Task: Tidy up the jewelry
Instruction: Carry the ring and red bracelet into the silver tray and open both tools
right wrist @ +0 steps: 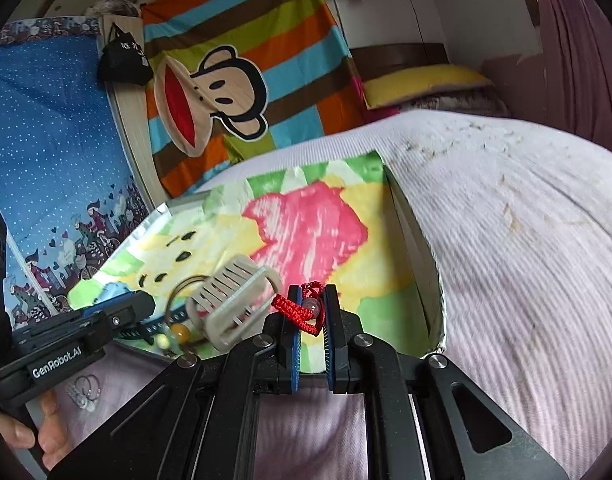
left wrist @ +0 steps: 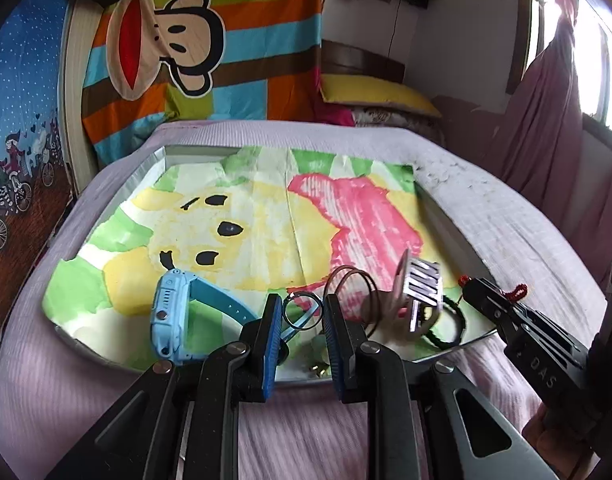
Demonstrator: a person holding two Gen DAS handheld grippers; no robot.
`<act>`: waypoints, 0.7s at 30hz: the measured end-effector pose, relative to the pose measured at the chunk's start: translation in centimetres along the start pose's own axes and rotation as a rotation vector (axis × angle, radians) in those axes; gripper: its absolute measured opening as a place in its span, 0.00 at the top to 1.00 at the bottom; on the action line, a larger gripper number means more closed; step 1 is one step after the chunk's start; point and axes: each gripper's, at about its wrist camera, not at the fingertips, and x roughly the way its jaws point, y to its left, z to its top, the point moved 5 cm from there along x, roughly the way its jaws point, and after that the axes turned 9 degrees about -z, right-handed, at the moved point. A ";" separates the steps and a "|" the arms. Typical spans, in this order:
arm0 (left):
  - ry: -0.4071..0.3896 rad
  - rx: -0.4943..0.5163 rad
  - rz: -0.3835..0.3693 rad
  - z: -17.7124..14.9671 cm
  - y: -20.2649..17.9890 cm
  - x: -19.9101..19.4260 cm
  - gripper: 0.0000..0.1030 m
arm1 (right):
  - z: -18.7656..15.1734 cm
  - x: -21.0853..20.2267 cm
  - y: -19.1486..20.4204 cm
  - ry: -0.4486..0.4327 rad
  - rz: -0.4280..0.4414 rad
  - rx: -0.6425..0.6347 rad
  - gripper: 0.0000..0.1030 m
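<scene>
My left gripper is shut on a thin metal ring, which stands upright between the blue pads over the tray's near edge. My right gripper is shut on a red braided cord bracelet with a clear bead, just above the tray's near right part. On the tray lie a blue child's watch, brown hoop bangles, a beige hair claw, a dark braided bracelet and some beads. The right gripper also shows in the left wrist view, beside the hair claw.
The tray, lined with a cartoon bear cloth, rests on a bed with a lilac sheet. Small hoops lie on the sheet by a person's hand. A striped monkey blanket, a yellow pillow and a curtain are behind.
</scene>
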 end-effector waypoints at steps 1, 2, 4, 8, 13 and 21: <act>0.010 -0.003 0.007 -0.1 0.1 0.3 0.80 | -0.2 0.3 0.0 0.010 0.001 0.000 0.91; 0.014 -0.005 0.008 -0.1 0.1 0.5 0.80 | -0.3 0.6 0.1 0.019 0.000 -0.003 0.91; 0.015 -0.009 0.008 -0.1 0.1 0.7 0.80 | -0.5 0.9 0.3 0.030 0.000 -0.011 0.91; 0.024 -0.010 0.012 -0.1 -0.1 1.0 0.80 | -0.7 0.9 0.7 0.035 -0.002 -0.037 0.91; 0.026 -0.019 0.006 -0.1 0.0 0.9 0.80 | -0.7 0.7 0.9 0.034 -0.011 -0.057 0.91; 0.003 -0.023 -0.016 -0.2 0.0 0.0 0.73 | -0.6 -0.2 0.8 0.006 -0.020 -0.063 0.67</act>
